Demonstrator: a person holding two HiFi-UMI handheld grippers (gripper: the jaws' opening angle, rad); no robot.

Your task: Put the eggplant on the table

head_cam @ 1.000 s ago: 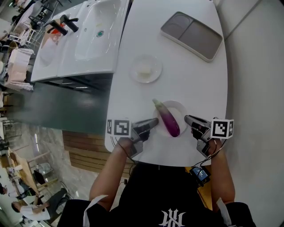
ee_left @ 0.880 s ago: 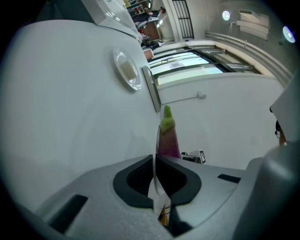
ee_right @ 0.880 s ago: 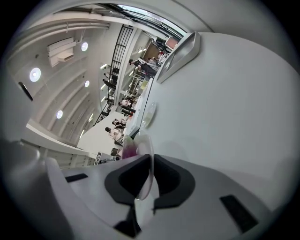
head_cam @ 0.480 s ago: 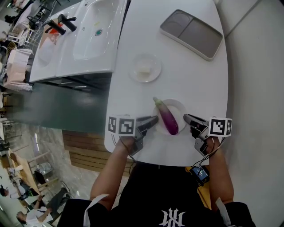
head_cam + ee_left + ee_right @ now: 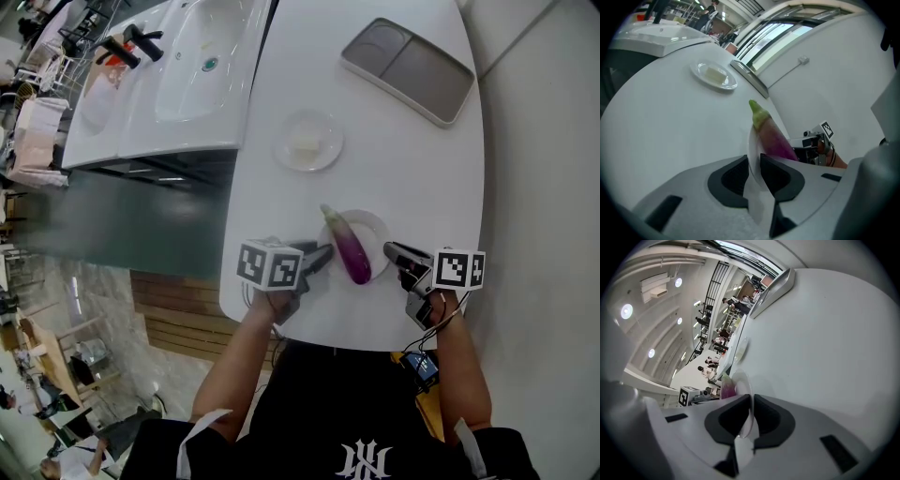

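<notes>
Plainly, the eggplant (image 5: 349, 247) lies on a small white plate (image 5: 377, 228) near the desk's (image 5: 412, 159) front edge. It runs slantwise across the plate. Its green stem end is at the plate's far rim and its purple end is towards the person.

The left hand-held gripper (image 5: 324, 253) is at the plate's left side. In the left gripper view the plate's thin rim stands between its jaws, which are opening, and the dark pads do not press on it. The right hand-held gripper (image 5: 390, 249) is at the plate's right side. In the right gripper view its jaws are closed on the rim, one pad on each face. So the plate sits between the two hand-held grippers, which point inward at it.

Beyond the plate, well apart from it, a second small dish (image 5: 284, 150) carries something pale. Farther from the plate, towards the desk's far right corner, lies a grey two-part tray (image 5: 409, 70). Off to the plate's far left, past the desk's edge, is a white sink (image 5: 202, 66).
</notes>
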